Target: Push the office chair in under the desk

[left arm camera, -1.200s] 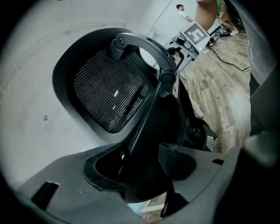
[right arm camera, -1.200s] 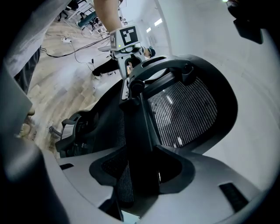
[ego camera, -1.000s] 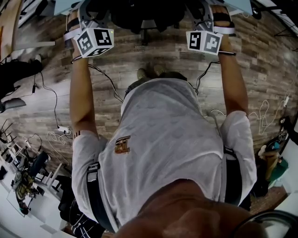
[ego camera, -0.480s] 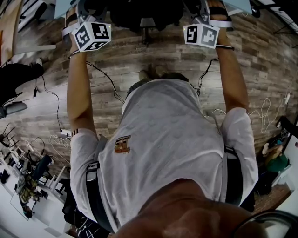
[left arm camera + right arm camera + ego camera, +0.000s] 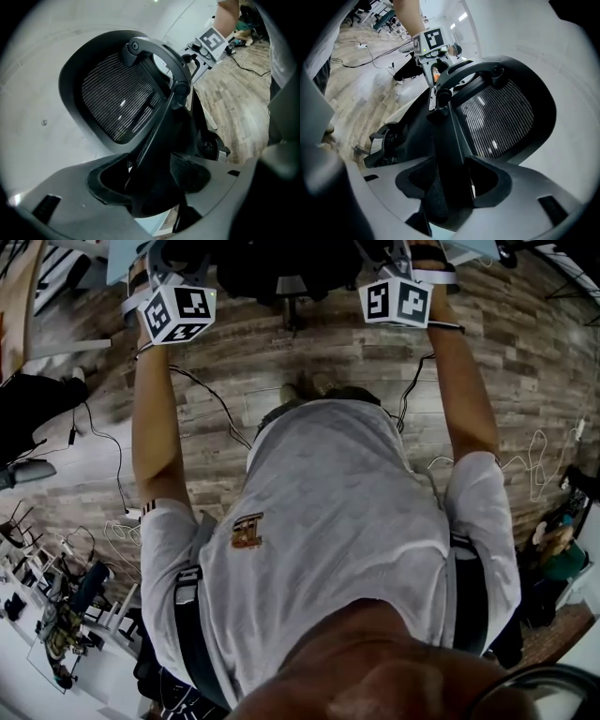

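Push step in hand. Left claw [image 5: 154, 176] and right claw [image 5: 450, 185] are each clamped on a side edge of the chair [image 5: 117, 98] back. The worktop [image 5: 120, 253] is just ahead. Next: an even, level shove forward; probably little travel left.

Open office or lab. Mesh-back office chair [image 5: 117, 105], wood-look plank floor [image 5: 525, 352] with loose cables [image 5: 538, 457] running over it, white tables [image 5: 37, 652] cluttered with gear along the edge.
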Demonstrator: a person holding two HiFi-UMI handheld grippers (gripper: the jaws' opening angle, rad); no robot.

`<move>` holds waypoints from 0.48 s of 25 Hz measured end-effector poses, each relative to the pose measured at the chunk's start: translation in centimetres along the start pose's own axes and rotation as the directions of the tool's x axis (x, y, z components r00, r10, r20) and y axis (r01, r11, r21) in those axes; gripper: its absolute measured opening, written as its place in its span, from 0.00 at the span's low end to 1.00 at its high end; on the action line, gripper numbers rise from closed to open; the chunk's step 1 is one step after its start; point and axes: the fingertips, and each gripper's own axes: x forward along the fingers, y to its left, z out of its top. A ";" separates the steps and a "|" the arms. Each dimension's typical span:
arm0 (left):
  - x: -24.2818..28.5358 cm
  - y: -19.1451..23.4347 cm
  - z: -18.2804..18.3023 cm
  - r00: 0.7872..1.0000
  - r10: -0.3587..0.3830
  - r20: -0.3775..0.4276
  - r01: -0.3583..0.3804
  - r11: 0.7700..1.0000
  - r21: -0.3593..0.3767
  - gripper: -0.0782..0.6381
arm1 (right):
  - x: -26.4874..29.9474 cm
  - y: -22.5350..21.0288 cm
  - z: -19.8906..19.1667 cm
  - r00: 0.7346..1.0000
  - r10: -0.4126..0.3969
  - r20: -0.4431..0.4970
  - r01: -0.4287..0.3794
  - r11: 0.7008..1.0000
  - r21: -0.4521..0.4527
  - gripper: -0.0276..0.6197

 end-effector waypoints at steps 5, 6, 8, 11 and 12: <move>-1.3 -0.1 1.0 0.999 0.006 0.049 -0.005 1.000 -0.019 0.50 | -0.6 -0.1 0.7 1.000 0.012 0.000 -0.012 1.000 0.015 0.38; -1.7 0.0 1.2 0.998 0.008 0.057 -0.006 1.000 -0.025 0.50 | -0.8 -0.2 0.9 1.000 0.012 0.002 -0.012 1.000 0.027 0.38; -2.8 0.0 1.8 0.997 0.012 0.074 -0.009 0.999 -0.037 0.50 | -1.7 -0.6 1.5 1.000 0.011 0.006 -0.012 0.998 0.059 0.38; -4.7 0.0 2.9 0.993 0.016 0.119 -0.006 0.996 -0.091 0.50 | -3.2 -1.3 2.6 1.000 0.015 0.025 -0.018 0.991 0.130 0.38; -5.4 -0.1 3.4 0.990 0.016 0.142 0.002 0.992 -0.123 0.50 | -3.7 -1.5 3.0 0.999 0.017 0.040 -0.023 0.985 0.168 0.38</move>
